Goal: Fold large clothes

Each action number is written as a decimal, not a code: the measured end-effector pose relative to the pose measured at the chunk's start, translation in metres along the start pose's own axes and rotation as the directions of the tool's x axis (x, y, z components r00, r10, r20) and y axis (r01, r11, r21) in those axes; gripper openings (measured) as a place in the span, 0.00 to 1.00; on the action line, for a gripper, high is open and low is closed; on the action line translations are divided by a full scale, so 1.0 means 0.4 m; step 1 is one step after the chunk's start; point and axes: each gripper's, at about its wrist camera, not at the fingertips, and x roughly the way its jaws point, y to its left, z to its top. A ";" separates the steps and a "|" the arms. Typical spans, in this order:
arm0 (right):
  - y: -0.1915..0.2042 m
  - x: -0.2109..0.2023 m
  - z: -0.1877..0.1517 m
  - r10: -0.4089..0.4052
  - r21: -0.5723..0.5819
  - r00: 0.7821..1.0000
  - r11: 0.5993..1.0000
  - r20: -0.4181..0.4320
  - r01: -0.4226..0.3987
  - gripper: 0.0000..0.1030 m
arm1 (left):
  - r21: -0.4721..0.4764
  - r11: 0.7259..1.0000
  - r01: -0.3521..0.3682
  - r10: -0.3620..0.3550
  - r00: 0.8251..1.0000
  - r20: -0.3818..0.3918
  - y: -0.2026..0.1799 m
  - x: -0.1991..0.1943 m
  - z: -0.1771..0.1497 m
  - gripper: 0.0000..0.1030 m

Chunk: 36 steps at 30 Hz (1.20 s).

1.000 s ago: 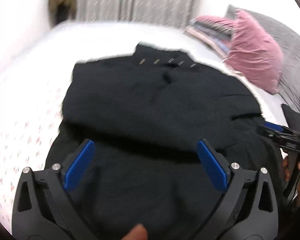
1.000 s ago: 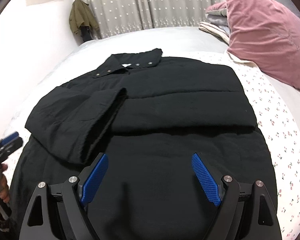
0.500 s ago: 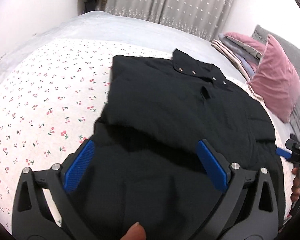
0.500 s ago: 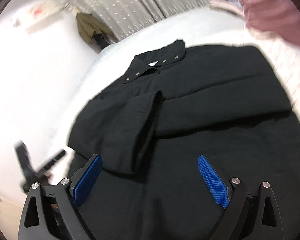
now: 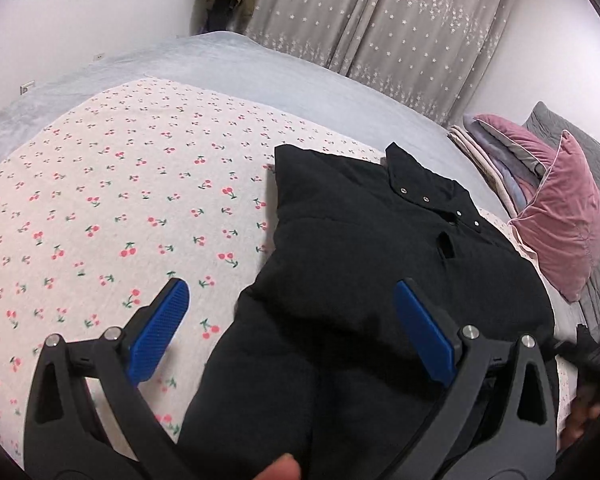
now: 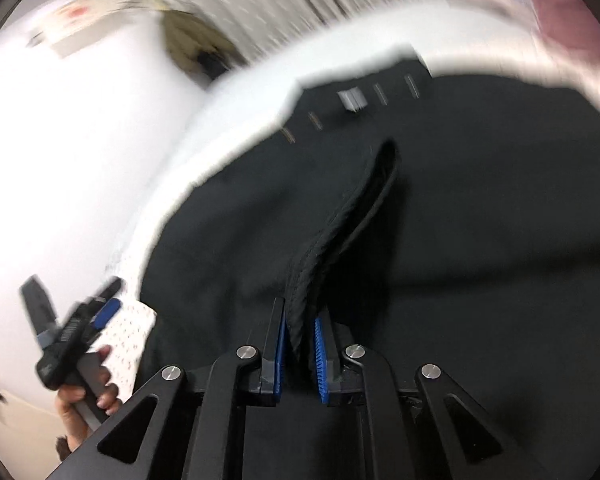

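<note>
Cherry-print sheet [image 5: 120, 208] — starred curtains [image 5: 400, 32] behind.

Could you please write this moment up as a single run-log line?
task: fold jacket | right gripper: jaws just closed on a jacket fold | left gripper: open, over jacket edge | surface: bed

Matt black cloth jacket [image 5: 380, 280] with metal snaps, printed cotton sheet [image 5: 120, 200], velvety pink pillow [image 5: 564, 224].

The left gripper [image 5: 290, 330] is showing black triangular-cutout arms, silver screws and ribbed blue pads [image 5: 160, 330]. The right gripper [image 6: 300, 354] is wearing the same black frame, silver screws and blue pads [image 6: 320, 360].
</note>
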 end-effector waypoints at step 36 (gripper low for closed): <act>-0.205 0.016 0.050 -0.443 0.002 0.895 0.896 0.063 0.443 0.30 | 0.019 0.998 -0.061 0.064 0.983 -0.174 -0.001 0.175 -0.016 0.69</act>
